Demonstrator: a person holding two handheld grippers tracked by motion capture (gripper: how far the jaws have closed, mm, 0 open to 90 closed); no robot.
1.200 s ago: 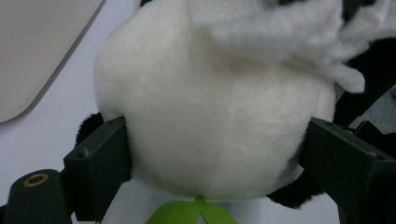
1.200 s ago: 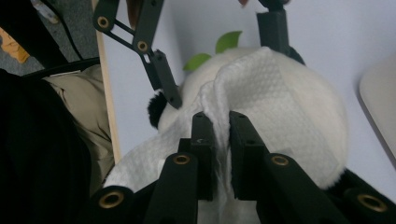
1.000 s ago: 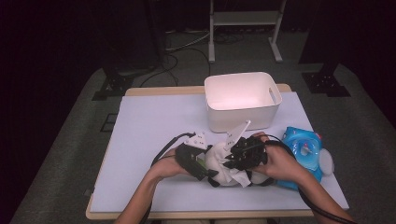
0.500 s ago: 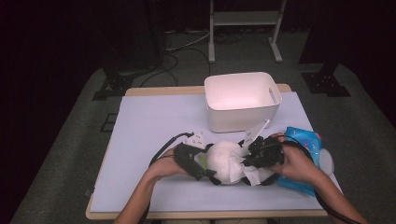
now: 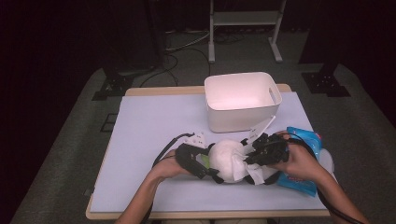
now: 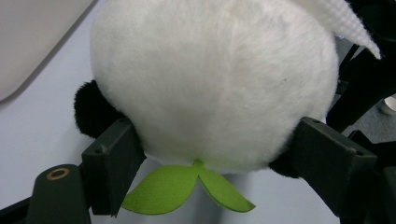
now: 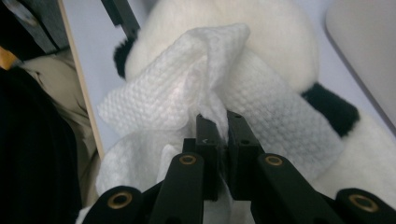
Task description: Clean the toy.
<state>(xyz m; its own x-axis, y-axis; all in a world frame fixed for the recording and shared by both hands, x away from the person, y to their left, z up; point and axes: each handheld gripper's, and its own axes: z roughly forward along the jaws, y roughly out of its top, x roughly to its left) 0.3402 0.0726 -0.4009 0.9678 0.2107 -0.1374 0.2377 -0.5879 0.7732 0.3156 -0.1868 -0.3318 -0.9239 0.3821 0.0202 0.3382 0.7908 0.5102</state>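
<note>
Since a second ago the right gripper [image 5: 256, 156] has slid rightward, dragging the wipe [image 7: 187, 88] over the plush toy [image 5: 229, 160], which sits on the table [image 5: 149, 135] before the white bin [image 5: 243, 100]. Left gripper [image 6: 210, 154] clamps the toy's sides; the right's jaws pinch the wipe tight. Wiping looks partway done, judging by the uncovered fur.

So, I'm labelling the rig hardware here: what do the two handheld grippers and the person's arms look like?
Both the left gripper and the right gripper are matte black, with blocky rectangular fingertips and brass-coloured rivets on the linkages. A pale plate sits atop each, and a black cable loops from the left one. The forearms are bare, with no sleeves showing.
</note>
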